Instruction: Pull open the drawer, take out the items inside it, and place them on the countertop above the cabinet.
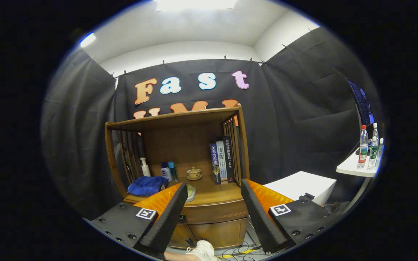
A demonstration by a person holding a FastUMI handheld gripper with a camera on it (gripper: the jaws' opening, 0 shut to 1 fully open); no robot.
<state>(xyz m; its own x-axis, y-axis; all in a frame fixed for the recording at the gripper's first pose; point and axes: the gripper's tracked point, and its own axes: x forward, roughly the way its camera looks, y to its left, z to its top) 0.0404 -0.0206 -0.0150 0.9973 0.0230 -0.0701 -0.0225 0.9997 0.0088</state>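
A brown wooden cabinet [180, 145] with a shelf top stands ahead of me against the booth wall. Its countertop [216, 197] carries a blue cloth [146, 185], a white pump bottle [144, 167], two small bottles [168, 171], a lidded tea cup [194, 173] and several upright books [222, 161]. Under the countertop the drawer [214, 213] is closed, its dark knob [182, 218] just beside my left finger. My gripper [213, 185] is open, short of the cabinet, with nothing between its fingers. A pale green thing [191, 192] on the counter is partly hidden behind the left finger.
Two lower cabinet doors [216, 233] sit below the drawer. A person's white shoe [203, 250] and loose cables [236, 250] lie on the floor in front. A white box [303, 185] stands to the right of the cabinet, and further right a white table [352, 168] holds water bottles [363, 146].
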